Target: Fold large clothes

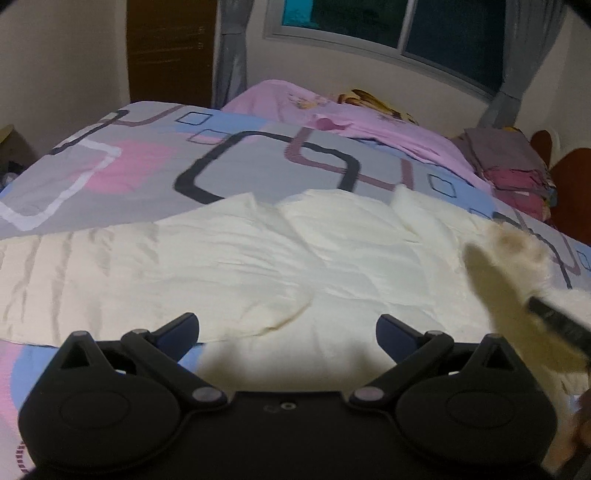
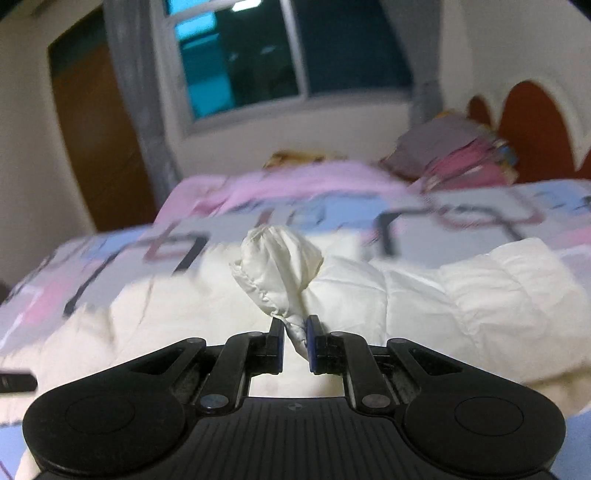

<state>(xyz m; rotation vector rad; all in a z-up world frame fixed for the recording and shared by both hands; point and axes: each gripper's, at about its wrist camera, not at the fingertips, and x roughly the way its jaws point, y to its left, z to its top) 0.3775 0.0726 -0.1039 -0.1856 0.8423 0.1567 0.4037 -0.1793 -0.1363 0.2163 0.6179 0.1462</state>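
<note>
A large cream-white garment (image 1: 240, 266) lies spread across the patterned bed cover (image 1: 155, 162). My left gripper (image 1: 288, 325) is open and empty, just above the garment's near edge. My right gripper (image 2: 295, 332) is shut on a bunched fold of the garment (image 2: 284, 266) and holds it lifted above the rest of the cloth (image 2: 461, 295). The right gripper also shows in the left wrist view (image 1: 554, 321) as a blurred dark bar with raised cloth at the right.
A pink blanket (image 1: 332, 114) is heaped at the far side of the bed. A stack of folded clothes (image 1: 513, 166) sits at the far right by the brown headboard (image 2: 532, 122). A window (image 1: 399, 33), curtains and a brown door (image 1: 170, 51) stand behind.
</note>
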